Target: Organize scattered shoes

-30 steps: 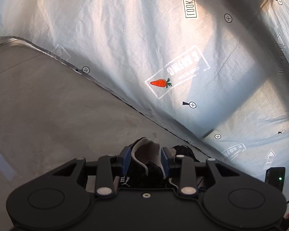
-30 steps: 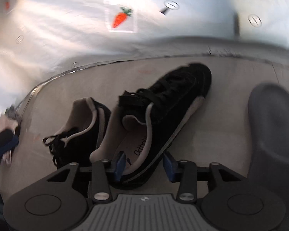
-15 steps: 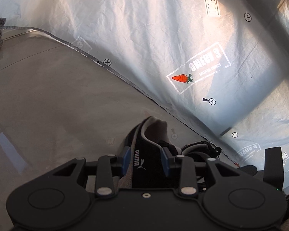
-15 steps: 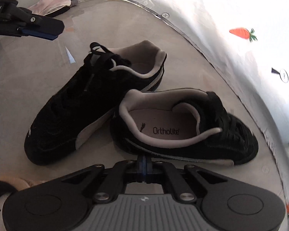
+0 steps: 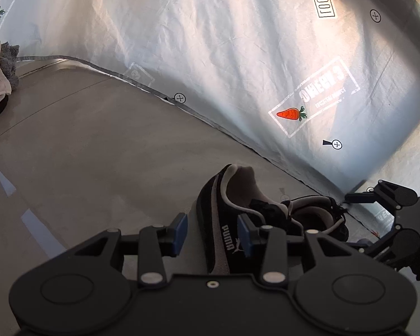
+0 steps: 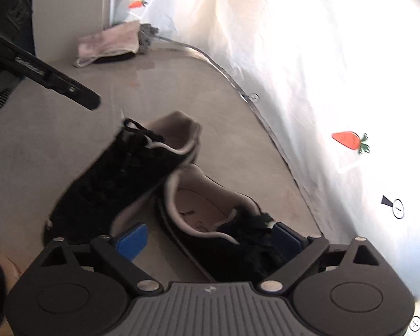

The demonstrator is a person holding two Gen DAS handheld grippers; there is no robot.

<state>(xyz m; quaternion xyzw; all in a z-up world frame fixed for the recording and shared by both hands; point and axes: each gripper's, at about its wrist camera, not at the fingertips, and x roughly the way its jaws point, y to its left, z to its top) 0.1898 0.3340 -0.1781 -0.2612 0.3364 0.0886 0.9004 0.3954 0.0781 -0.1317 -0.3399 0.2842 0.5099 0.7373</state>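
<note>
The right gripper, jaws just opened wide, straddles the nearer black suede sneaker lying crosswise, untouched, while the left gripper, jaws loosening, frames the other black suede sneaker.

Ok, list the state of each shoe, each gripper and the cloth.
Puma shoe: on its sole, not gripped.
second shoe: on its sole, beside it.
left gripper: open, jaws just opening, straddling the Puma shoe.
right gripper: open wide, just opened, around the second shoe.
cloth: crumpled by the wall.
</note>
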